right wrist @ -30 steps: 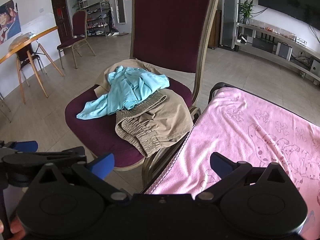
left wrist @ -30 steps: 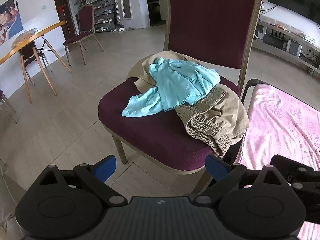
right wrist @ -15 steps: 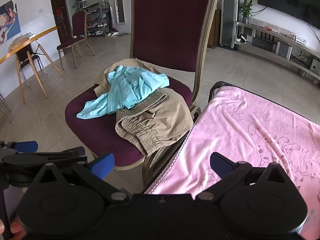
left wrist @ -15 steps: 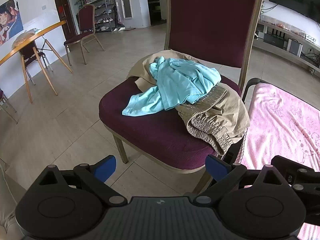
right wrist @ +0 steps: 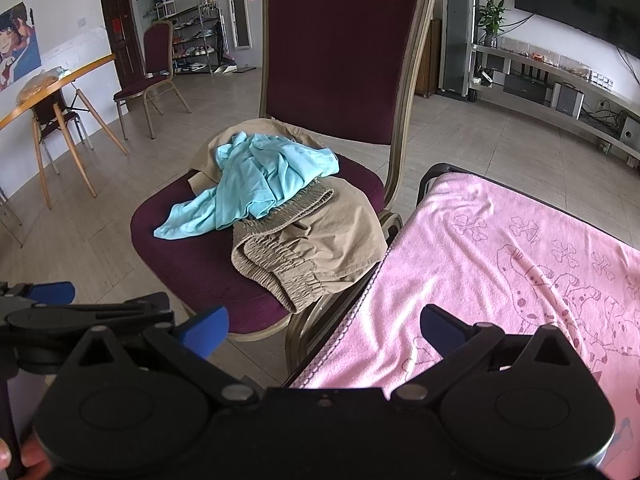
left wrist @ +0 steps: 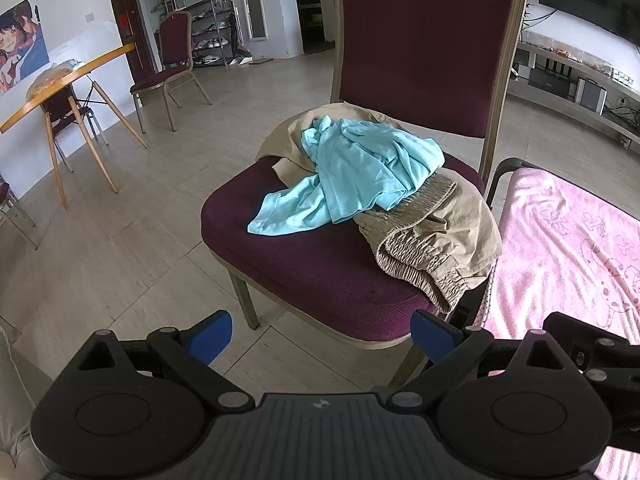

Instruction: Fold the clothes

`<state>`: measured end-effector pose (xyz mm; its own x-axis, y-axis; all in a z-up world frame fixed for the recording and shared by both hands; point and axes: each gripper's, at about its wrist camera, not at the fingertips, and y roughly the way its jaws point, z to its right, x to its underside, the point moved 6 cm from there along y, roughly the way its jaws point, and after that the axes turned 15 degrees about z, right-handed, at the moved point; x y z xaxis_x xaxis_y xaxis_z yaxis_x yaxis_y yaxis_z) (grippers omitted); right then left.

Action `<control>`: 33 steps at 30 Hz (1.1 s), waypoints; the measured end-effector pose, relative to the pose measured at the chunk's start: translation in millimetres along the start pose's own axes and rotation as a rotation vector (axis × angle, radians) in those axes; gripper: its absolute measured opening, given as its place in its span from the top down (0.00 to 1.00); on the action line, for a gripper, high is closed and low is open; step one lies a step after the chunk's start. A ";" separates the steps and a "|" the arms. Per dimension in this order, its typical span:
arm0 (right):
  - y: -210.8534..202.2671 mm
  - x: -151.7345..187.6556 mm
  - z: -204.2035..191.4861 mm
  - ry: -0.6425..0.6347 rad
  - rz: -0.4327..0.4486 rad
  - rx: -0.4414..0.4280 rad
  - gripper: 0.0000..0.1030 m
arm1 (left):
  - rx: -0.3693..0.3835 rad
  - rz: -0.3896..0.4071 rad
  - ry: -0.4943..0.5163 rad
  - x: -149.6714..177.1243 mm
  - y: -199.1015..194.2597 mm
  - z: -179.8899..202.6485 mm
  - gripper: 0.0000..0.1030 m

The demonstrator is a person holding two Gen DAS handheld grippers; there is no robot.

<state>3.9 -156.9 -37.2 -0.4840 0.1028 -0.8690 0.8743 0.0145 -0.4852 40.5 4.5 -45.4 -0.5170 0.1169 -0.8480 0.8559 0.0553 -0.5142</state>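
— How are the jaws standing?

— Both sets are spread wide and gripping nothing. The left gripper (left wrist: 321, 334) is hanging at the bottom of the left wrist frame, its blue fingertips (left wrist: 210, 336) over bare floor tiles (left wrist: 120, 256) and the front edge of the maroon chair (left wrist: 304, 256). The right gripper (right wrist: 324, 330) is sitting at the bottom of its own frame, one tip over the chair's front corner, the other over the pink towel (right wrist: 500, 264).

— And the clothes?

— They are lying in a crumpled heap on the chair seat, in the middle of both frames. The light blue shirt (left wrist: 360, 176) is resting on top, one end trailing toward the lower left across the seat. The beige shorts (left wrist: 436, 236) are lying under and beside it, with the elastic waistband bunched toward the lower right and hanging slightly over the seat edge next to the towel.

— What is that towel on?

— It is covering a black-framed desk (right wrist: 430, 174) just beside the chair, filling the right side of both frames. The cloth is showing a faint cartoon print.

— Anything further out?

— A wooden table (left wrist: 60, 88) and a second maroon chair (left wrist: 172, 64) are standing at the upper left, well apart from the heap. A fingertip (right wrist: 8, 456) is showing at the lower left corner of the right wrist frame.
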 end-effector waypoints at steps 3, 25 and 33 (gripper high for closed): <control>0.0 0.5 -0.3 0.000 -0.003 0.000 0.00 | 0.001 -0.002 -0.001 -0.3 0.2 -0.6 0.05; 1.4 -3.0 0.5 -0.011 -0.003 0.004 0.00 | 0.015 0.004 -0.027 -5.4 2.4 -4.2 0.04; 23.5 -39.2 17.9 0.048 0.047 0.055 0.00 | -0.046 0.006 -0.092 -20.2 31.0 -42.7 0.04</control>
<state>42.8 -178.4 -16.3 -0.4394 0.1499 -0.8857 0.8918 -0.0462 -0.4502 78.1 46.2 -38.7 -0.5090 0.0263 -0.8603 0.8576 0.1008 -0.5043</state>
